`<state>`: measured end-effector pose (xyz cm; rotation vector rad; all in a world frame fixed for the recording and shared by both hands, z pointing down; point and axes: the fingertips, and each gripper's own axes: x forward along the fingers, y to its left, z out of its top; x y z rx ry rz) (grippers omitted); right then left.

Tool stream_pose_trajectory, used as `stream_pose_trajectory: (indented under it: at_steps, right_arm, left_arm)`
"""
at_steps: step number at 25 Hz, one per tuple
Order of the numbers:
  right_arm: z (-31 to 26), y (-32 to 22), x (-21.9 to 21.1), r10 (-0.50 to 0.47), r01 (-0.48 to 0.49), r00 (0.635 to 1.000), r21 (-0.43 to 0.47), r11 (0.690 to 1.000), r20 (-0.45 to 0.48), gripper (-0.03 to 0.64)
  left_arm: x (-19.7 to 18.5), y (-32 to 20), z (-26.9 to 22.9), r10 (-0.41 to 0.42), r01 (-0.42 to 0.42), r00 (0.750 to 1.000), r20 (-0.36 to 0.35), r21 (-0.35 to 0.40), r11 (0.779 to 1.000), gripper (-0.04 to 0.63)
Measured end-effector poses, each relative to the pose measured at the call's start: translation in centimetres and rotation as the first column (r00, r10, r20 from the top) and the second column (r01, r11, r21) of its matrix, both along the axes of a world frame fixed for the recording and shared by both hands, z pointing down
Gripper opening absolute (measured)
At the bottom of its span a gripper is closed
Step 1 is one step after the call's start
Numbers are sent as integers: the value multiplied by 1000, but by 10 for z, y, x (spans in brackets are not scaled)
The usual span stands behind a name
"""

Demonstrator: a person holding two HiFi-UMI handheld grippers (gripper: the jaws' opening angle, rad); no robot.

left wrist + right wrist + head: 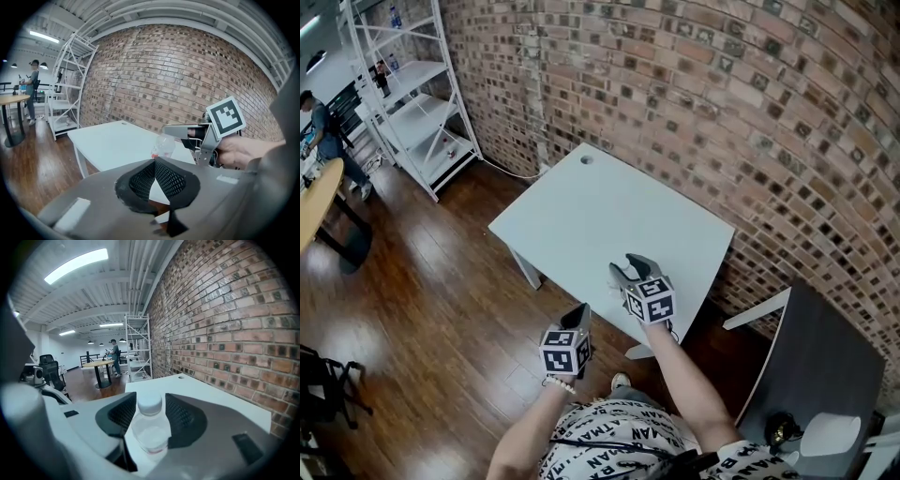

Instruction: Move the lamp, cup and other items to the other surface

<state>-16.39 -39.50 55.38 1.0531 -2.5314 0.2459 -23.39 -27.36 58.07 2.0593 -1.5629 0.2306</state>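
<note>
A clear plastic bottle (150, 430) with a white cap and a red band stands on the white table (581, 216) near its front edge. My right gripper (630, 267) is over that edge. Its jaws stand on either side of the bottle, and a small gap shows at each side of the cap, so it is open. The left gripper view shows the same bottle (164, 145) just below the right gripper's (180, 132) jaws. My left gripper (578, 312) hangs off the table's front edge over the floor. It is shut and empty, with its tips meeting (155, 164).
A brick wall (722, 103) runs behind the table. At the lower right a dark grey surface (825, 366) carries a black item (783, 429) and a white item (830, 436). A white shelf rack (412, 103), a round wooden table (314, 202) and a person (323, 131) are far left.
</note>
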Motion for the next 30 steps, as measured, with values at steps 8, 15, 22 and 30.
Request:
stream_pose_trajectory:
  at_steps: [8, 15, 22, 30]
  right_arm:
    - [-34, 16, 28, 94, -97, 991, 28, 995, 90, 273]
    - [-24, 62, 84, 276, -271, 953, -50, 961, 129, 273]
    - [-5, 124, 134, 451, -439, 883, -110, 892, 130, 273]
    - [5, 209, 172, 590, -577, 798, -124, 807, 126, 272]
  left_arm:
    - [2, 0, -5, 36, -36, 999, -5, 8, 999, 0]
    - [11, 2, -19, 110, -110, 994, -18, 46, 993, 2]
    - [41, 18, -30, 248, -246, 968, -25, 57, 967, 2]
    - [88, 71, -26, 438, -435, 898, -43, 59, 898, 3]
